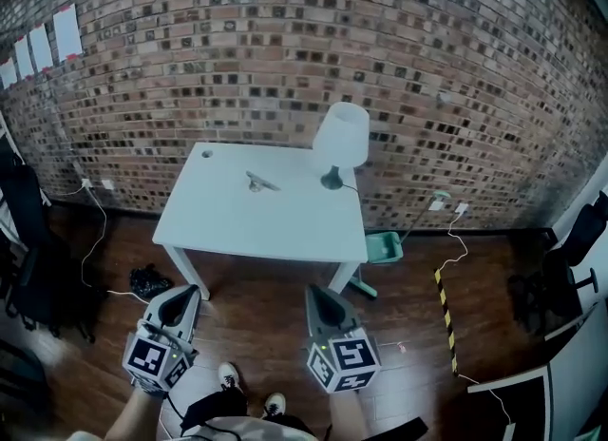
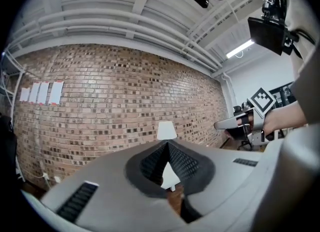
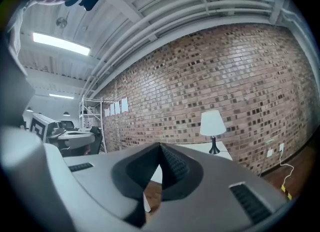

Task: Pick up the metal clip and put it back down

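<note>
- The metal clip (image 1: 261, 182) lies flat on the white table (image 1: 285, 235), toward the back of the top; it is left of the lamp (image 1: 340, 140) and nothing touches it
- The left hand-held gripper (image 1: 192, 290) is low in the head view, over the wooden floor (image 1: 256, 306) and short of the table's front edge; its own view shows the ribbed pads pressed together at the tip with nothing between them
- The right hand-held gripper (image 1: 311, 289) is beside it, also short of the table and well apart from the clip; its jaws are pressed together and empty, and they point level toward the table and the brick wall (image 1: 285, 40)
- By my reading the task has not visibly begun: the clip is not lifted and neither tool is within reach of it
- What is left, as I judge it, is all of the handling: get to the table, spread one pair of jaws, pinch the clip, raise it, set it back on the top and let go
- Neither gripper view shows the clip, only the table's edge and the lamp, so which tool will take it cannot be told
</note>
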`<state>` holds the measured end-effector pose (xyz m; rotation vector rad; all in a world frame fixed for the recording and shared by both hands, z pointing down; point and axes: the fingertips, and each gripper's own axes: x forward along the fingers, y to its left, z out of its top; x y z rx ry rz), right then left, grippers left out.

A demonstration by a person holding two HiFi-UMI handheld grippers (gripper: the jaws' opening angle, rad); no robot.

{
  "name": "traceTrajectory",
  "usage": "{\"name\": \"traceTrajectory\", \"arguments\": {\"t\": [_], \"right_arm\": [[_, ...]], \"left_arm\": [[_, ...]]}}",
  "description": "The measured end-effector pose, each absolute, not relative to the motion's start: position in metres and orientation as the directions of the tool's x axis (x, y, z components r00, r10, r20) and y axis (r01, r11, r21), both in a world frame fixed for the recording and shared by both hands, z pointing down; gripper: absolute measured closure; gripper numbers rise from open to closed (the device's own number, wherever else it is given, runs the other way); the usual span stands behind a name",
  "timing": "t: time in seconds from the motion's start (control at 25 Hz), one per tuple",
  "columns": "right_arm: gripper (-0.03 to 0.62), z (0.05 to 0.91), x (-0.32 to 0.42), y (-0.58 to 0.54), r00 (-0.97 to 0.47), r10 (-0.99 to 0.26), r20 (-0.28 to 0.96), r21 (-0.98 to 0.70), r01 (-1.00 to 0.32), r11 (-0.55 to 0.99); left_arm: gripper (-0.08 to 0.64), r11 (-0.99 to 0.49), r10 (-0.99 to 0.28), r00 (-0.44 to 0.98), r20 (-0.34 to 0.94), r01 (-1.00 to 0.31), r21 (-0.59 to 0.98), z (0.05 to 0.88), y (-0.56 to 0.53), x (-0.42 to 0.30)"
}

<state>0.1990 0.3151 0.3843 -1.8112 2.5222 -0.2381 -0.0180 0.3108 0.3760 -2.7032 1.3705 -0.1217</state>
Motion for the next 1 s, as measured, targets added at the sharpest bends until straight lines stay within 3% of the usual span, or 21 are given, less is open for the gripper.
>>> {"name": "traceTrajectory", "arguments": {"t": [1.0], "right_arm": [[0.614, 0.362, 0.146, 0.375, -0.366, -0.930, 0.036, -0.133, -0.924, 0.359]], "left_arm": [[0.569, -0.618, -0.779, 0.627, -0.007, -0.768, -0.168, 0.351, 0.361, -0.037]]}}
